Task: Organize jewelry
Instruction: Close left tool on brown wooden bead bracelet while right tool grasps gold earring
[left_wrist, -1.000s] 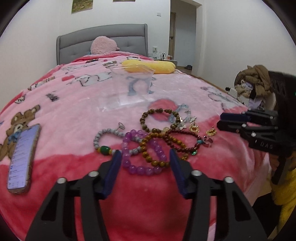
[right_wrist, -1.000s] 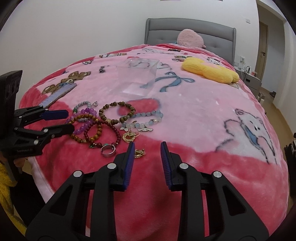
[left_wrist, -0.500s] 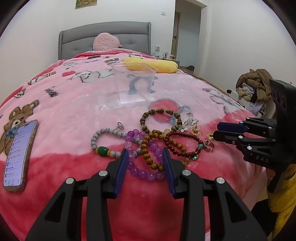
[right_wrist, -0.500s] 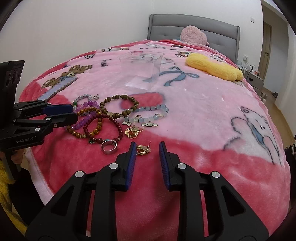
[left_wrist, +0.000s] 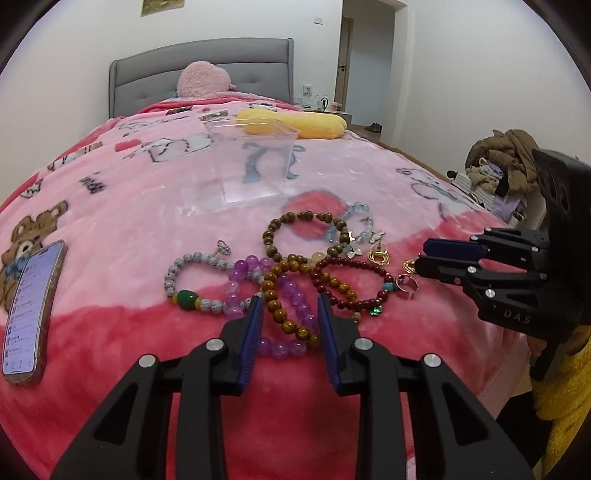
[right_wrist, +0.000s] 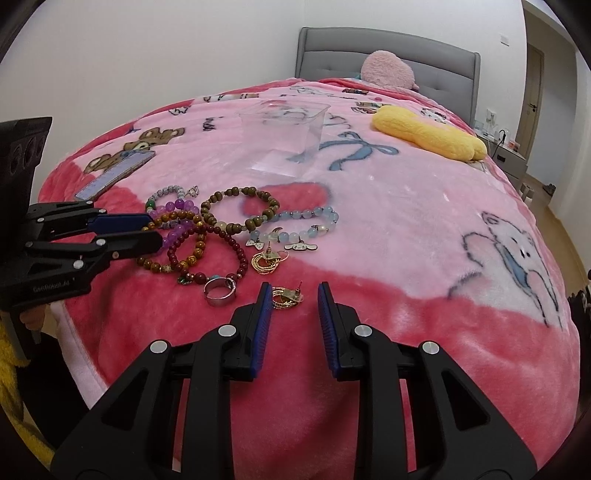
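Jewelry lies in a loose cluster on the pink cartoon-print fleece blanket (left_wrist: 110, 221) that covers the bed. Left gripper (left_wrist: 290, 301) hovers low with its blue-padded jaws moderately apart, holding nothing; between them show the translucent purple bead bracelet (left_wrist: 236, 291) and the brown tiger-eye bead bracelet (left_wrist: 275, 306), which overlap each other. Just left of these lies the grey speckled bead bracelet with a green stone (left_wrist: 188, 299); to the right the dark red bead bracelet (left_wrist: 347, 264) overlaps the tiger-eye one. Behind them sit the olive-brown wooden bead bracelet (left_wrist: 271, 232) and the pale blue bead bracelet with small charms (right_wrist: 317, 214). Right gripper (right_wrist: 293, 291) is also partly open and empty, with 1 gold hoop earring (right_wrist: 284, 297) lying between its tips, near the left finger. A second gold hoop earring (right_wrist: 266, 264) and a silver band ring (right_wrist: 219, 290) rest close by. Further back stands a clear plastic container (left_wrist: 255, 162), apart from the jewelry. A smartphone in a clear case (left_wrist: 31, 306) lies at the left, a long yellow plush pillow (right_wrist: 428, 134) toward the grey headboard.
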